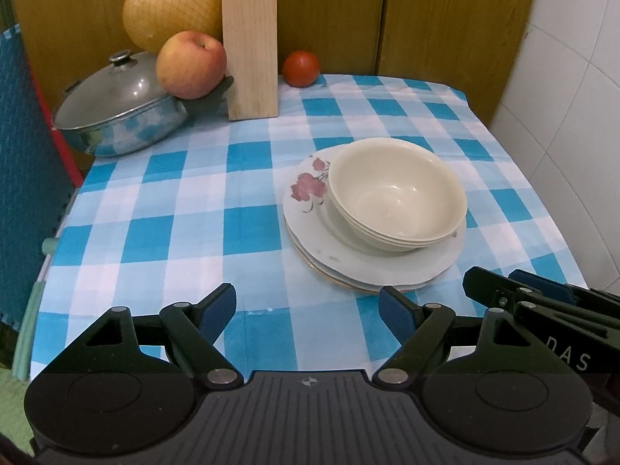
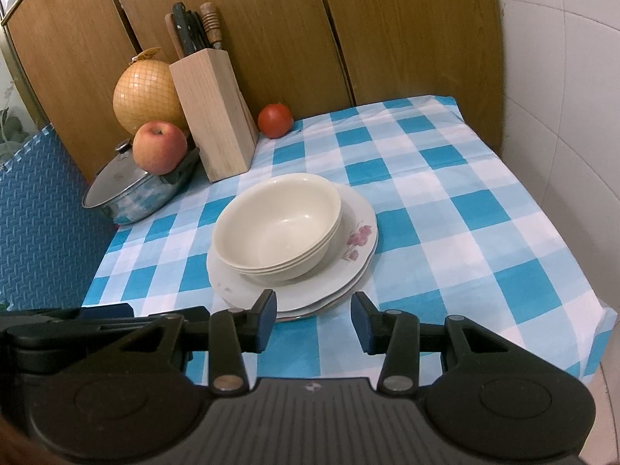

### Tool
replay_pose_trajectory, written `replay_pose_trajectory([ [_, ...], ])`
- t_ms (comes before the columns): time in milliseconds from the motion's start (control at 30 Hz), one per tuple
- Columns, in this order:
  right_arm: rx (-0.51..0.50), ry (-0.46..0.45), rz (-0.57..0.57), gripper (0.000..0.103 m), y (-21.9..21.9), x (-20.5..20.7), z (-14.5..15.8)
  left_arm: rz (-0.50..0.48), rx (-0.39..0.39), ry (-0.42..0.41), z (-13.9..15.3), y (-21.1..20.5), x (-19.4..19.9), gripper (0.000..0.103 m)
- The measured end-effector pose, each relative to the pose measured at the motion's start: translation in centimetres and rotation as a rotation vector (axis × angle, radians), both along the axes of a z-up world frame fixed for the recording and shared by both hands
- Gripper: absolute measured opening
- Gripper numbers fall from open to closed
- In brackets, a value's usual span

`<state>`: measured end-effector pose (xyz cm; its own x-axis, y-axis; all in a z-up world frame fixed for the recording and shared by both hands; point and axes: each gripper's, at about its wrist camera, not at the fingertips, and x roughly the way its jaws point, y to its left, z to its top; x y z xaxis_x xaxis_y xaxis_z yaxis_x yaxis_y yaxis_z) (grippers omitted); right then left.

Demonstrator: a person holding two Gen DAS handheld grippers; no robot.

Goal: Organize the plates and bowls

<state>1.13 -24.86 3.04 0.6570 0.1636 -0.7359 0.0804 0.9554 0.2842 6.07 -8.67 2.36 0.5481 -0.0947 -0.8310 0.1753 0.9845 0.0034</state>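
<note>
Wooden cabinet doors [image 2: 232, 19] and a white tiled wall [image 2: 573, 77] backed a desk [image 1: 174, 201] covered in a blue-and-white checked cloth. Near the middle of the cloth sat a stack of plates [image 1: 348, 259], the top one printed with pink flowers, and a nest of cream bowls [image 1: 399, 193] rested on that stack, set toward one side of it.

At the back of the desk stood a wooden knife block [image 2: 213, 116] with handles sticking up. Just beside it were a netted pomelo [image 2: 143, 93], a red tomato [image 2: 275, 120], and a lidded steel pot [image 1: 116, 116] with an apple [image 1: 192, 64] perched on its handle.

Both tools hovered over the near edge of the desk, short of the dishes and touching nothing. The left gripper [image 1: 308, 310] had its jaws spread wide and empty. The right gripper [image 2: 314, 317] had its jaws parted more narrowly, also with nothing between them, just in front of the plates' near rim. A blue foam mat [image 2: 38, 213] stood at the desk's left side.
</note>
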Motion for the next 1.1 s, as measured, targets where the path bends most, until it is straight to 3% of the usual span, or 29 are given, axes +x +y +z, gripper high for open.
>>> replay_pose_trajectory([
  [1100, 0.007, 0.002, 0.003, 0.04, 0.05, -0.08, 0.07, -0.007, 0.036, -0.048, 0.23, -0.34, -0.19, 0.086],
])
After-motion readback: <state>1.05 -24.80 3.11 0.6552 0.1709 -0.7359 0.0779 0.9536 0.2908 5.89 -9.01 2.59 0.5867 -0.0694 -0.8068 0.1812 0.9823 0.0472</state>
